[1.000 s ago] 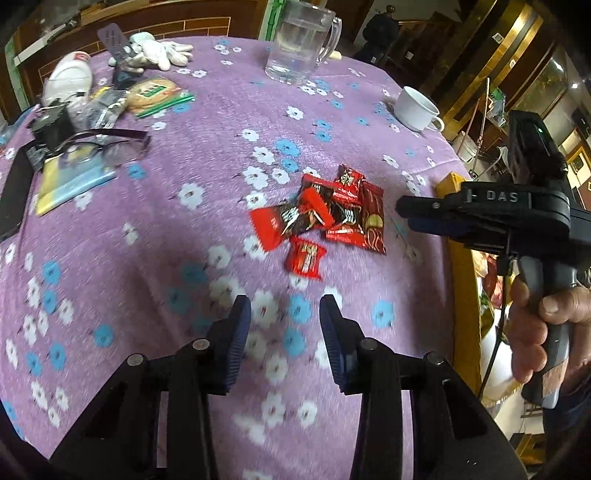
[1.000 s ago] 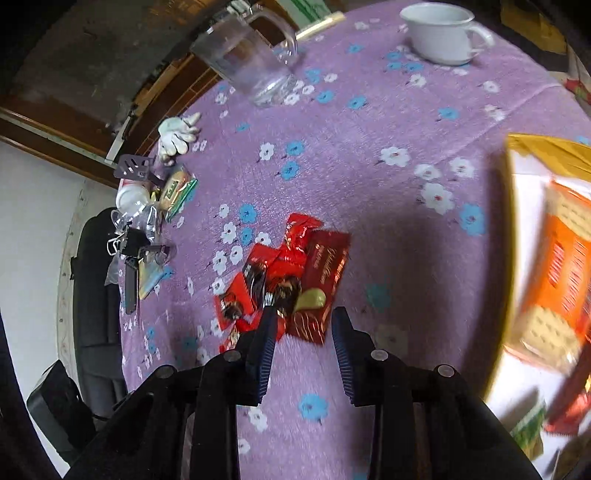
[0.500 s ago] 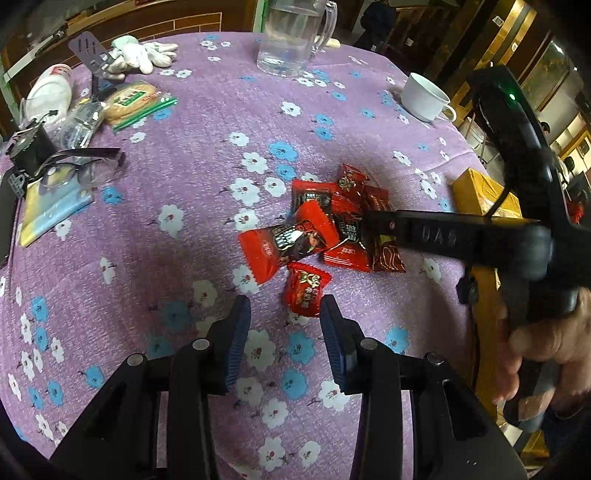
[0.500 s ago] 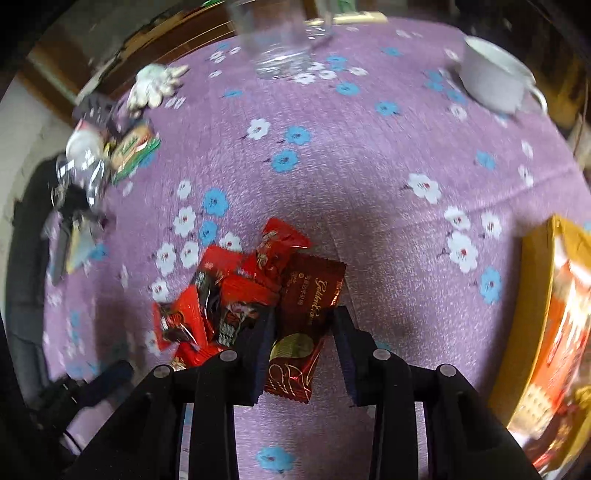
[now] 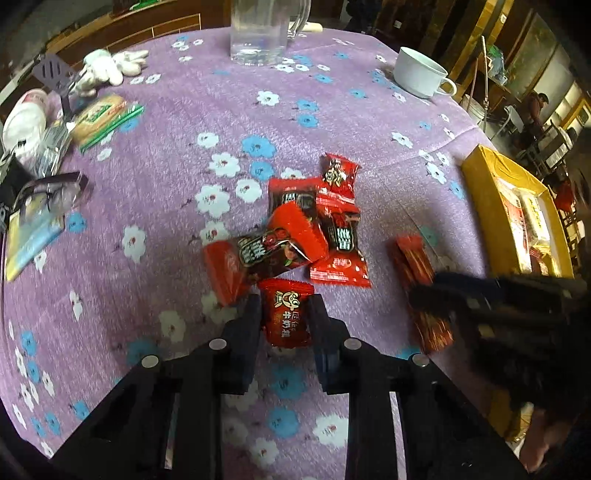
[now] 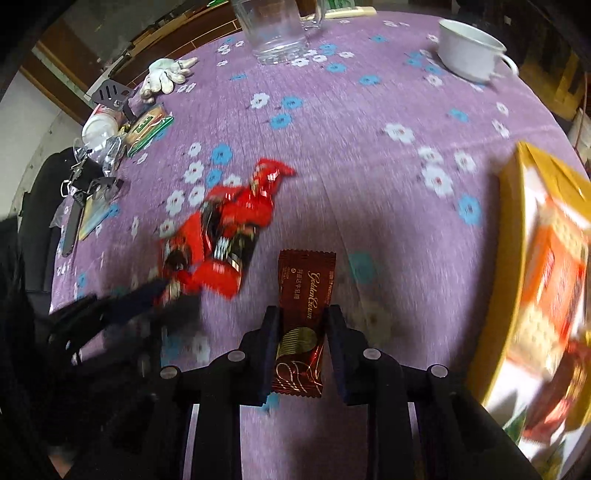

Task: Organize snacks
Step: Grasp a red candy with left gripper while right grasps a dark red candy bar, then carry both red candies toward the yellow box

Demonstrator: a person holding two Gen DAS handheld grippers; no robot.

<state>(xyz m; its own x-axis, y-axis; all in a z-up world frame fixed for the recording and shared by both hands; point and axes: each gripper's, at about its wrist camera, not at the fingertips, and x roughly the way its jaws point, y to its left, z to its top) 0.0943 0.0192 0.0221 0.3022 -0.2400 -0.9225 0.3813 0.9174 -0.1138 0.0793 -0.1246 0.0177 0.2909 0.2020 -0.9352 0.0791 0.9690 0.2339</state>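
A pile of red snack packets (image 5: 314, 225) lies on the purple flowered tablecloth (image 5: 184, 177). My left gripper (image 5: 284, 317) has its fingers on both sides of a small red candy packet (image 5: 286, 314) at the near edge of the pile. My right gripper (image 6: 300, 325) is closed on a dark red Golden Crown bar (image 6: 303, 317), pulled apart from the pile (image 6: 225, 229). The bar also shows in the left wrist view (image 5: 421, 288). A yellow box (image 6: 539, 295) with snacks sits at the right.
A glass mug (image 5: 262, 29) and a white cup (image 5: 421, 75) stand at the far side. A glove (image 5: 110, 66), a green biscuit pack (image 5: 103, 118), glasses (image 5: 48, 192) and other clutter lie at the left. The yellow box (image 5: 513, 214) sits at the table's right edge.
My left gripper moved forward and closed around the small red packet. My right gripper dragged the dark red bar away from the pile, toward me and the yellow box.
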